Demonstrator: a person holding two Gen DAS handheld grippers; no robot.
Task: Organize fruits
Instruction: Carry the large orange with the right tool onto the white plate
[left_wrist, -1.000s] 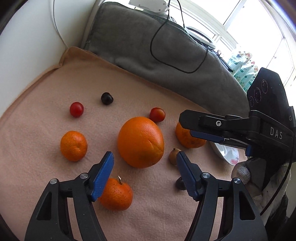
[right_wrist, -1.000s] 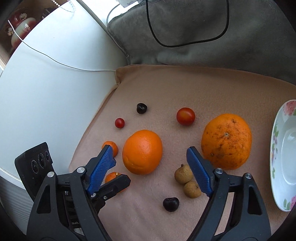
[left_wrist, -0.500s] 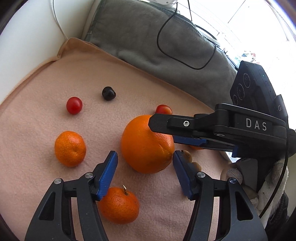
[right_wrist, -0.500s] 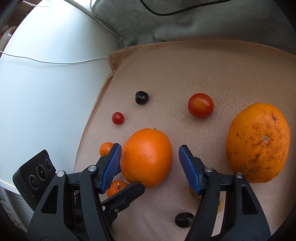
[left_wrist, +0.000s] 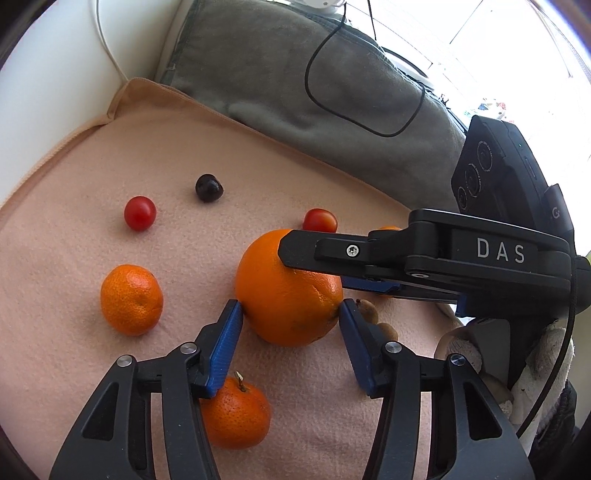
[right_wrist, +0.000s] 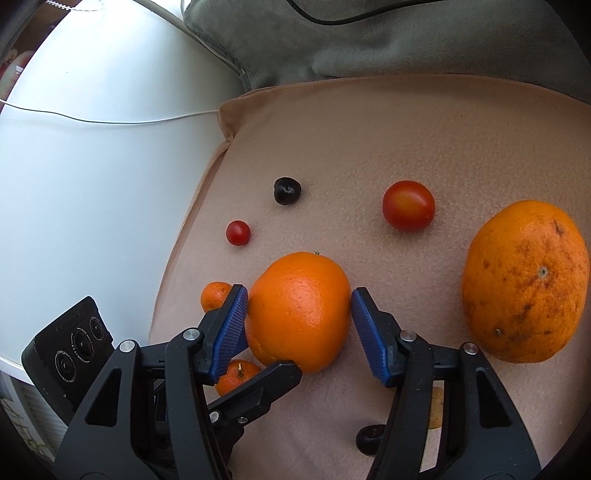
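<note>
A large orange (left_wrist: 288, 291) lies mid-blanket, and both grippers are on it. My left gripper (left_wrist: 290, 310) is closing, its blue pad tips touching the orange's near sides. My right gripper (right_wrist: 299, 295) is closing too, with its blue pads against the left and right flanks of the same orange (right_wrist: 299, 310). In the left wrist view a black right gripper finger (left_wrist: 332, 253) lies across the orange's top. A second, speckled large orange (right_wrist: 524, 280) sits to the right. Two mandarins (left_wrist: 131, 299) (left_wrist: 236, 413) lie at the left and near me.
Two cherry tomatoes (left_wrist: 139, 213) (left_wrist: 319, 220) and a dark cherry (left_wrist: 208, 187) lie farther back on the beige blanket (left_wrist: 184, 147). Small brown fruits (left_wrist: 367, 310) sit right of the orange. A grey cushion (left_wrist: 295, 74) with a black cable borders the back, a white table (right_wrist: 92, 166) the left.
Both grippers moved in around the large orange and narrowed their jaws until the pads reached its sides. The right gripper came in lower and further left, so its finger covers the orange's top.
</note>
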